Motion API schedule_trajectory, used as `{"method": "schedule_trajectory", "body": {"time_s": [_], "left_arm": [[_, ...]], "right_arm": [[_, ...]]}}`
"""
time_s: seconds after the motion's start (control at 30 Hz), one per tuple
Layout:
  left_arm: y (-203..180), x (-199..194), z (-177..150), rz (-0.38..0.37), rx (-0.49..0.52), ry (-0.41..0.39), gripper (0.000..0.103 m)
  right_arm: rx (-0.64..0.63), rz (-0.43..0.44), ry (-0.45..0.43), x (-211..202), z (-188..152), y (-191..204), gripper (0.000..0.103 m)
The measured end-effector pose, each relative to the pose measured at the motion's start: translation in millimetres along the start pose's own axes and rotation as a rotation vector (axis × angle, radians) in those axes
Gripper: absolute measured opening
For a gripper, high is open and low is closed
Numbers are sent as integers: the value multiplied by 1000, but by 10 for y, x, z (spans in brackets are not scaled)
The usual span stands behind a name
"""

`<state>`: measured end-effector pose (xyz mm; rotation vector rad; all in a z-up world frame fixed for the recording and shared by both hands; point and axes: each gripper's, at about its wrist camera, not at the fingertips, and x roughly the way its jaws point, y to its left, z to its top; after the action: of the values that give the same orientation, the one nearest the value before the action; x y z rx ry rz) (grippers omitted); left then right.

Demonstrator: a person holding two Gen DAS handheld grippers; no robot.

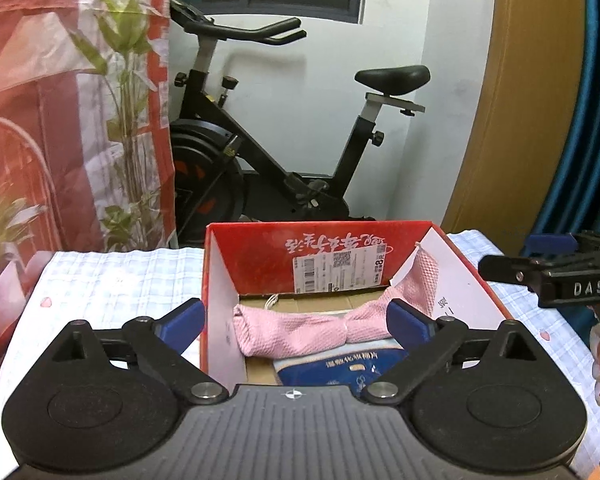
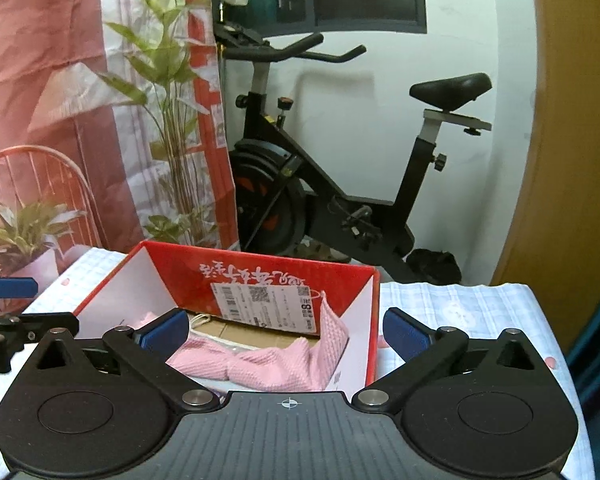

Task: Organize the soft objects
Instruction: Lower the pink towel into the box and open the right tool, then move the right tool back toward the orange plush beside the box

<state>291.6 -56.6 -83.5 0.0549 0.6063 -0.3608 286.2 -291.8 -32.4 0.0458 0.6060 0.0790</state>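
Presently, pink cloth [image 1: 300,334] is lodged in red box [image 1: 260,256] at 12 o'clock, one end draped up the 2 o'clock wall, seemingly as stowed. Left gripper [image 1: 296,320] and right gripper [image 2: 286,330] are spread wide, nothing held, presumably released.

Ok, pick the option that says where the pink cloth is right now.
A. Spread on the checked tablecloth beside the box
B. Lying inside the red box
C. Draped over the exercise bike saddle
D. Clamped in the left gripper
B: the pink cloth lies along the floor of the red box, one end riding up its side wall, with both grippers' jaws open and off it.
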Motion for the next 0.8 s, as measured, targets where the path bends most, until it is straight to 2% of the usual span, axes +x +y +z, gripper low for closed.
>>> {"method": "schedule_trajectory", "body": {"time_s": [0.53,0.8], "left_arm": [[41,-543,-593,21,2,10,99],[48,-596,-935,4,-34,52,99]], "right_arm": [[-45,10,-25,-529,-692,279,103],[-70,25,6,-594,-1013,412,103]]}}
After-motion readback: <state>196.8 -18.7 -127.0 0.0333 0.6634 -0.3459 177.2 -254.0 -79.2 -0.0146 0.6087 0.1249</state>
